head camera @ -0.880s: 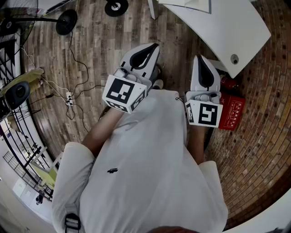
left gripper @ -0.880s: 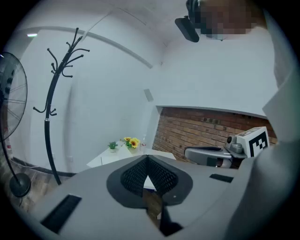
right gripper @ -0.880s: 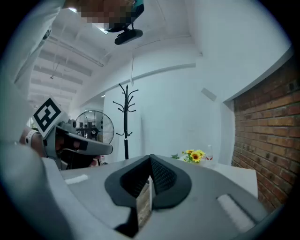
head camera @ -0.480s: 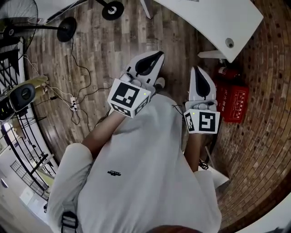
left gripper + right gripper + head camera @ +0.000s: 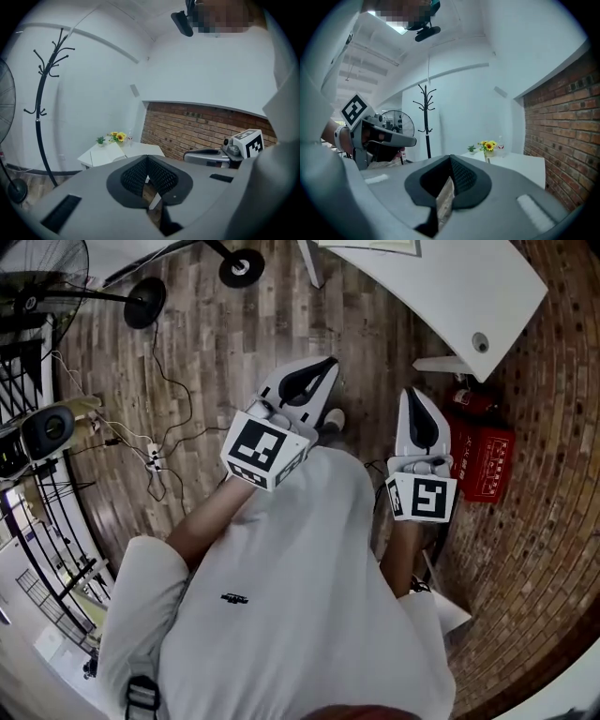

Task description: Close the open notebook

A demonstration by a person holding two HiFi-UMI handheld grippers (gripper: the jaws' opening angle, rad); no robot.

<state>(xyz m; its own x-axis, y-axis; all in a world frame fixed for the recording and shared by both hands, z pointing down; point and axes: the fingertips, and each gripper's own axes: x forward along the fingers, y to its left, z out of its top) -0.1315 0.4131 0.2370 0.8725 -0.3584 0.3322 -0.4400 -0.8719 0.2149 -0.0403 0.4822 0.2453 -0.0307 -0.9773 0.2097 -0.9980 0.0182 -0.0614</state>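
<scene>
The open notebook (image 5: 108,153) lies with white pages up on a white table (image 5: 143,150), far ahead in the left gripper view; its near edge peeks in at the head view's top rim (image 5: 370,246). Both grippers are held side by side in front of the person's chest, well short of the table (image 5: 450,287). My left gripper (image 5: 326,362) (image 5: 147,158) is shut and empty. Beside it, my right gripper (image 5: 412,393) (image 5: 450,157) is shut too, nothing in it. Each gripper shows in the other's view: the right one (image 5: 220,153), the left one (image 5: 379,133).
Sunflowers in a vase (image 5: 117,136) (image 5: 488,146) stand at the table's back. A red box (image 5: 483,465) sits on the floor by the brick wall (image 5: 201,129). A coat stand (image 5: 44,93), a fan (image 5: 37,268) and a power strip with cables (image 5: 150,457) are to the left.
The head view has shifted a little, so the table edge and red box sit slightly differently. Both grippers stay shut before the chest, slightly lower in the picture.
</scene>
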